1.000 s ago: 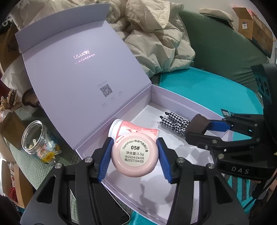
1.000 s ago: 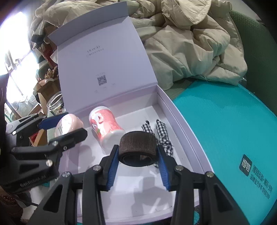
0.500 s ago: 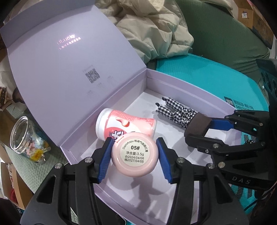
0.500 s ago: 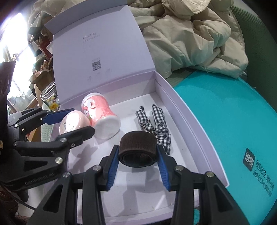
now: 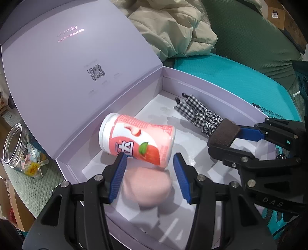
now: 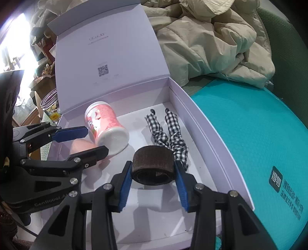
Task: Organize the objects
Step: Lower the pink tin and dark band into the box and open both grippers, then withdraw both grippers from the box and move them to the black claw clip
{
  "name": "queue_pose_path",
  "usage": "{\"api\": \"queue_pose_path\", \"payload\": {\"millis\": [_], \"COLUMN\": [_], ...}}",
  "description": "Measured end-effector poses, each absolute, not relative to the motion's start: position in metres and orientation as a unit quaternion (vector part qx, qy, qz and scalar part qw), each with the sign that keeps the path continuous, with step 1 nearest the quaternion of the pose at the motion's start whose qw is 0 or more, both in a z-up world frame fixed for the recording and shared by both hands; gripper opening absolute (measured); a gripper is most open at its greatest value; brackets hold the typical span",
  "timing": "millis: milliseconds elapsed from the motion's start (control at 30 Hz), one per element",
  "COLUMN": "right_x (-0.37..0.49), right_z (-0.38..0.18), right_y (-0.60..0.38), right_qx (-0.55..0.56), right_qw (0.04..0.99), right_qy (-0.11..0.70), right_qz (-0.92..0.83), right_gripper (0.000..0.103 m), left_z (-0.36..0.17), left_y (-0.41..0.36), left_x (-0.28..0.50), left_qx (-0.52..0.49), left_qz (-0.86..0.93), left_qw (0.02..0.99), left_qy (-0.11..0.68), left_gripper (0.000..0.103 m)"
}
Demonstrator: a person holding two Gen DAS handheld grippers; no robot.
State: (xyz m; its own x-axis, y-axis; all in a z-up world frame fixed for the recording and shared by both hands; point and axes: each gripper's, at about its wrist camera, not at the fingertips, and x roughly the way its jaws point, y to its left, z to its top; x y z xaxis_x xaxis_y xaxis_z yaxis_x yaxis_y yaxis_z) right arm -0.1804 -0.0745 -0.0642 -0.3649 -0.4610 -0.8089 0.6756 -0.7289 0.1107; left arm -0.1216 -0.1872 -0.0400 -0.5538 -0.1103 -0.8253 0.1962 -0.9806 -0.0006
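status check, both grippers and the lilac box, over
Left gripper open, blurred pink round compact below in open lilac box. Right gripper shut on brown fuzzy band. Peach-print cup lies close ahead.

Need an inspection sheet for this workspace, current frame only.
Surface: teal mat with an open lilac box on it, lid up.
Job's things: pink cup on its side in the box; checked cloth along the box's wall; brown roll; pink case, blurred.
Clutter: glass jar beside the box; beige jacket behind it.
Grippers: right gripper shut on the brown roll over the box; left gripper has the pink case between its fingers, grip unclear.
Cables: a dark line under the left gripper may be one.
Surroundings: green seat; cardboard box.
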Motion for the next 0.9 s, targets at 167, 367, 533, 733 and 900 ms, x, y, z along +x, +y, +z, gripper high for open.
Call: {"api": "queue_pose_path", "payload": {"millis": [167, 367, 533, 733, 900], "right_x": [-0.178, -0.176, -0.171, -0.159, -0.152], "right_z": [-0.066, -0.063, -0.058, -0.05, -0.045], "right_y": [-0.076, -0.074, -0.072, -0.069, -0.064], "right_qx": [0.435, 0.427, 0.417, 0.403, 0.395], "right_qw": [0.348, 0.348, 0.354, 0.355, 0.353], "right_qy": [0.129, 0.126, 0.126, 0.124, 0.12], "right_qz": [-0.821, -0.825, -0.828, -0.834, -0.84], "right_gripper": [0.046, 0.052, 0.053, 0.054, 0.054], "left_z": [-0.041, -0.038, -0.029, -0.017, -0.011], "left_y": [-0.185, -0.184, -0.183, -0.182, -0.18], "left_x": [-0.122, -0.117, -0.113, -0.103, -0.095], "left_qx": [0.462, 0.453, 0.444, 0.429, 0.422], "left_qz": [-0.881, -0.886, -0.89, -0.897, -0.9], "left_qw": [0.09, 0.096, 0.1, 0.103, 0.109], "left_qy": [0.04, 0.033, 0.025, 0.026, 0.025], "left_gripper": [0.049, 0.049, 0.049, 0.05, 0.05]}}
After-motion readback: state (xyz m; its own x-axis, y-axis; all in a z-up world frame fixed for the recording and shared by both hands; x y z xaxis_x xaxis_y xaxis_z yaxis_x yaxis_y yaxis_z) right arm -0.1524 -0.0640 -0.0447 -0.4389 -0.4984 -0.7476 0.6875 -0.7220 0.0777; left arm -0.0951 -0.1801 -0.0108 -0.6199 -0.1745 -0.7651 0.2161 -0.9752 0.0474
